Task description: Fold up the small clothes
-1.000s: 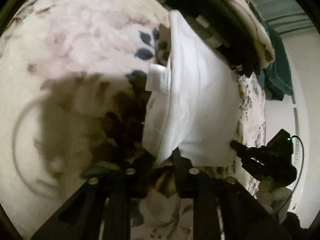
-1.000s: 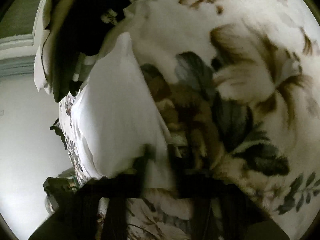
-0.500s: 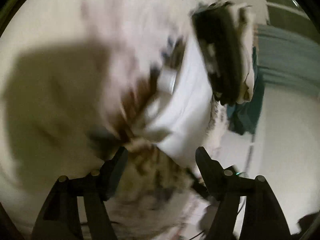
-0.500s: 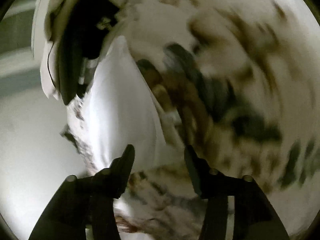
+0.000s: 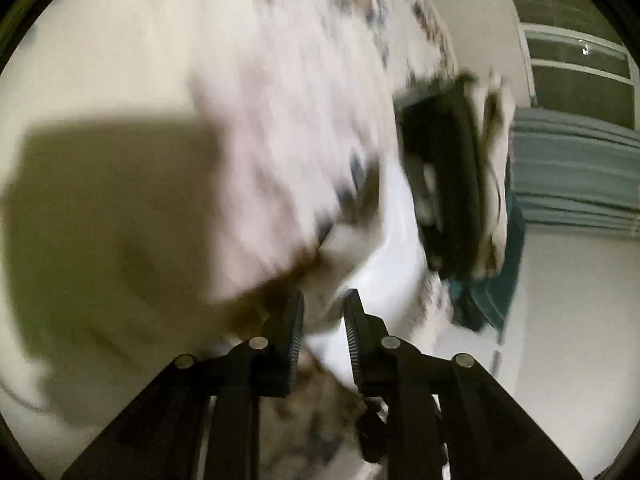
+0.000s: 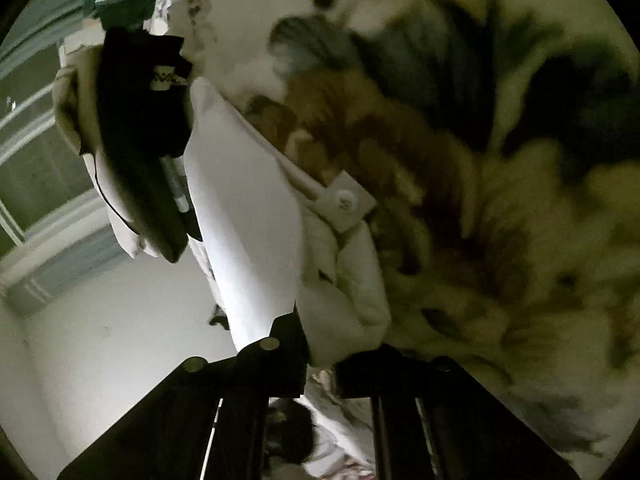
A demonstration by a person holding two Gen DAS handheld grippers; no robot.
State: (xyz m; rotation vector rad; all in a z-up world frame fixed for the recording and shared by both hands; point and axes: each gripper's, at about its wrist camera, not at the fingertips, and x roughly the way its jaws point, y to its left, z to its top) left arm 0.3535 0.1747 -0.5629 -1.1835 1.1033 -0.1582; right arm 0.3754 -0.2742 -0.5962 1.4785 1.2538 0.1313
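A small white garment (image 6: 248,216) lies folded on the flowered bedspread (image 6: 500,168), with a white label (image 6: 346,200) on its edge. It also shows blurred in the left wrist view (image 5: 400,248). My right gripper (image 6: 320,340) is shut on the garment's near corner, with bunched cloth between its fingers. My left gripper (image 5: 323,320) stands narrowly open just before the garment's near edge; nothing shows clamped between its fingers.
A stack of folded clothes, dark on top of cream (image 6: 136,136), lies beyond the white garment; it shows in the left wrist view (image 5: 452,184) too. A teal cloth (image 5: 496,288) hangs at the bed's edge. Grey curtain (image 5: 576,172) and white wall lie past the bed.
Both grippers let go of the garment and opened half a second ago. Now the right gripper has shut on the near corner, and the left has narrowed and swung towards the bed edge.
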